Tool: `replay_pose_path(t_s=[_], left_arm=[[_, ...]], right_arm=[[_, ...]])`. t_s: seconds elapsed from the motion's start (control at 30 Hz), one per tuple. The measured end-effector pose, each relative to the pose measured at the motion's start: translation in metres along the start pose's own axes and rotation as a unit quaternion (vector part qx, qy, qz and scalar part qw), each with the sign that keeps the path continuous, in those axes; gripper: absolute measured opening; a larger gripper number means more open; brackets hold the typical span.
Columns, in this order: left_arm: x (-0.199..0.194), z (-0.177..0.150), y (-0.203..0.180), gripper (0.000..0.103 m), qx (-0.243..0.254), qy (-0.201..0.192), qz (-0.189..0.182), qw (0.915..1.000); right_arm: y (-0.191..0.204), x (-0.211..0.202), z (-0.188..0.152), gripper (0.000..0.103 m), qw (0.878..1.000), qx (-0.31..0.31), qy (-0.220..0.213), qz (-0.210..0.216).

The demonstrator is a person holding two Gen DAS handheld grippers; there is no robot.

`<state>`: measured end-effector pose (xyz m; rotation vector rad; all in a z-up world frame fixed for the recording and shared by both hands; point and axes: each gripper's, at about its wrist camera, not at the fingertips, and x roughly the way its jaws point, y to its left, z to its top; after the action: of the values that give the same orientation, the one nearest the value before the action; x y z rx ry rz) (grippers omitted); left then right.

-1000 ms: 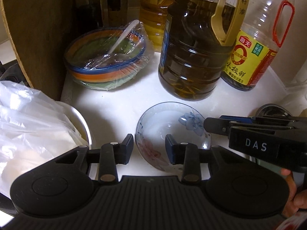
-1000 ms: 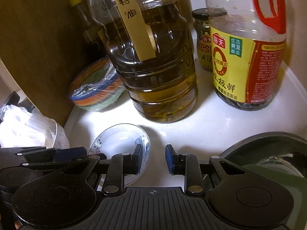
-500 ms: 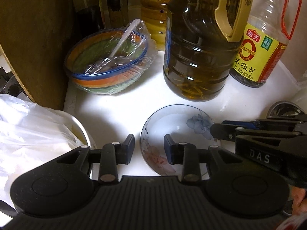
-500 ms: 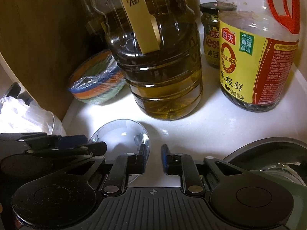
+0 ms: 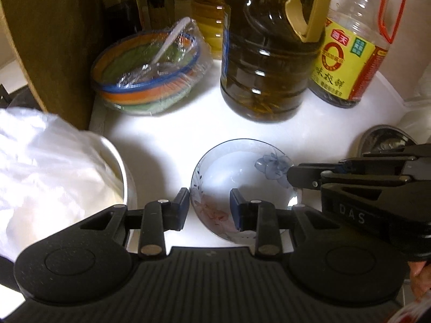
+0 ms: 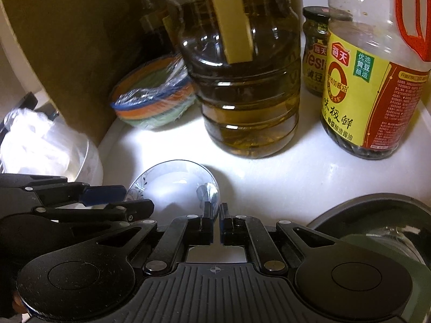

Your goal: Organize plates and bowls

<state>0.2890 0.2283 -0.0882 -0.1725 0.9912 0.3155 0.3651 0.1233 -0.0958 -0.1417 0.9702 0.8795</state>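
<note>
my right hand-held gripper (image 6: 217, 212) had just closed, pinching the glass bowl's (image 6: 172, 188) right rim; my left hand-held gripper (image 5: 208, 206) straddled its left rim, narrowly open. next i'd lift steadily.

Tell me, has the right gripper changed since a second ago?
Yes. The right gripper has just been closing: its fingers, earlier apart, now pinch the rim of the small flowered bowl, which sits in front of the big oil bottle.
</note>
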Motion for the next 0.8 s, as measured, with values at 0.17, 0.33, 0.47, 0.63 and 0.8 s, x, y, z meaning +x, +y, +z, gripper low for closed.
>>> replay_pose_path(t_s=[0.17, 0.33, 0.47, 0.63, 0.8], left_arm=[[-0.008, -0.014, 0.005, 0.029, -0.006, 0.014, -0.012, 0.9998], [-0.018, -0.026, 0.013, 0.029, -0.015, 0.021, -0.021, 0.9994], [-0.024, -0.036, 0.018, 0.029, -0.018, 0.021, -0.026, 0.9993], [-0.03, -0.045, 0.017, 0.024, -0.008, 0.021, -0.039, 0.999], [-0.033, -0.053, 0.014, 0.018, -0.005, 0.027, -0.051, 0.9983]], right_arm=[[0.006, -0.008, -0.012, 0.004, 1.0, -0.002, 0.013, 0.002], [0.011, -0.019, -0.027, 0.004, 1.0, -0.003, 0.022, 0.008], [0.015, -0.029, -0.039, 0.004, 1.0, 0.0, 0.026, 0.01], [0.018, -0.042, -0.054, 0.004, 0.999, 0.003, 0.032, 0.012], [0.019, -0.052, -0.066, 0.005, 0.999, 0.021, 0.023, 0.014]])
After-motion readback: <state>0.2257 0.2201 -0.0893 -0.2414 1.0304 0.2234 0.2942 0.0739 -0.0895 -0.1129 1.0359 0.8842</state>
